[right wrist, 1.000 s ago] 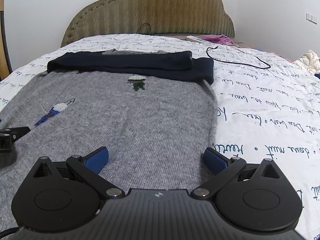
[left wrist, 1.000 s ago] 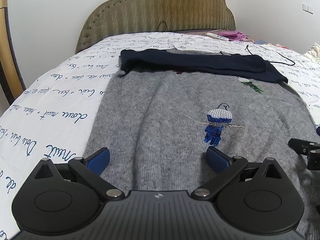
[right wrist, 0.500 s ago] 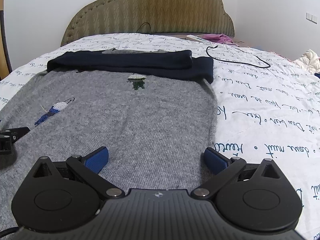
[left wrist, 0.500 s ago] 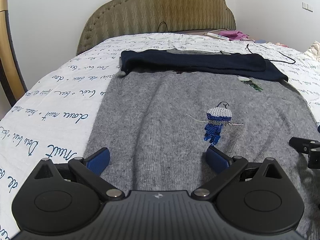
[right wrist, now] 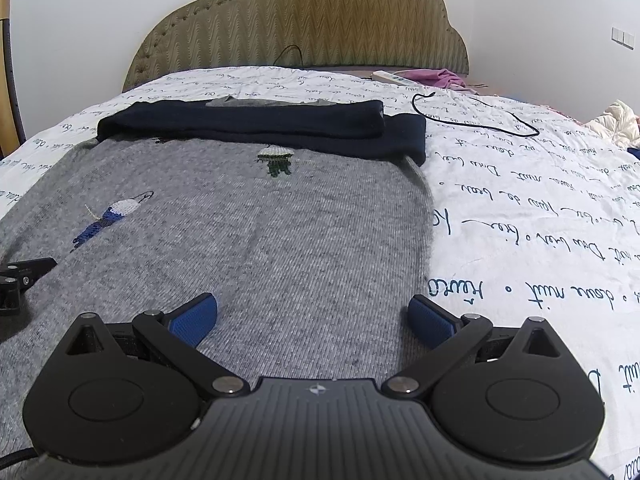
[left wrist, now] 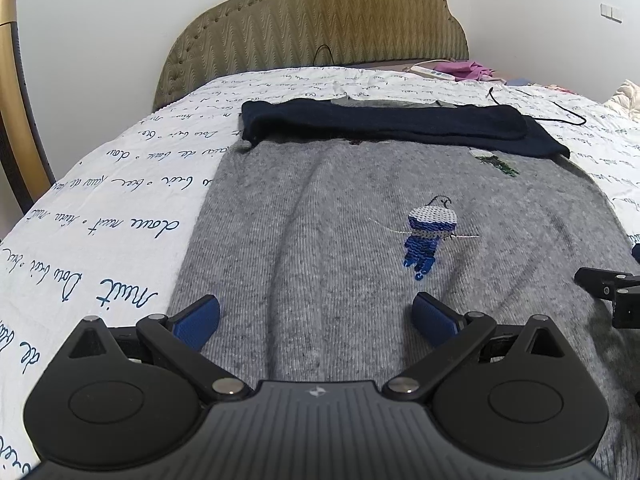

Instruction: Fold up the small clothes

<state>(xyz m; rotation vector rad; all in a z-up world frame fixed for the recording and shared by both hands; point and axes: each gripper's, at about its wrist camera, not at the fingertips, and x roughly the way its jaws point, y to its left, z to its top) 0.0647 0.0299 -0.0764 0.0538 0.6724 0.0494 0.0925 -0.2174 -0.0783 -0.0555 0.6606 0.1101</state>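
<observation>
A grey knit sweater [left wrist: 340,216] [right wrist: 280,232] lies flat on the bed, with its navy sleeves [left wrist: 384,122] [right wrist: 260,126] folded across the far end. A sequin bird [left wrist: 430,236] [right wrist: 114,216] and a small green motif [right wrist: 276,160] decorate it. My left gripper [left wrist: 316,316] hovers open over the near left part of the sweater, its left pad at the cloth's edge. My right gripper [right wrist: 312,316] is open over the near right part, its right pad at the right edge. Nothing is between either pair of fingers.
The bedspread [left wrist: 112,184] [right wrist: 540,220] is white with blue script. A padded headboard [right wrist: 300,24] stands behind. A black cable [right wrist: 476,120], a white remote [right wrist: 394,78] and pink cloth [right wrist: 436,76] lie at the far right. A wooden chair frame [left wrist: 16,92] stands left.
Both grippers have stayed open and shifted only slightly; the view has tilted a little. The sweater has not moved.
</observation>
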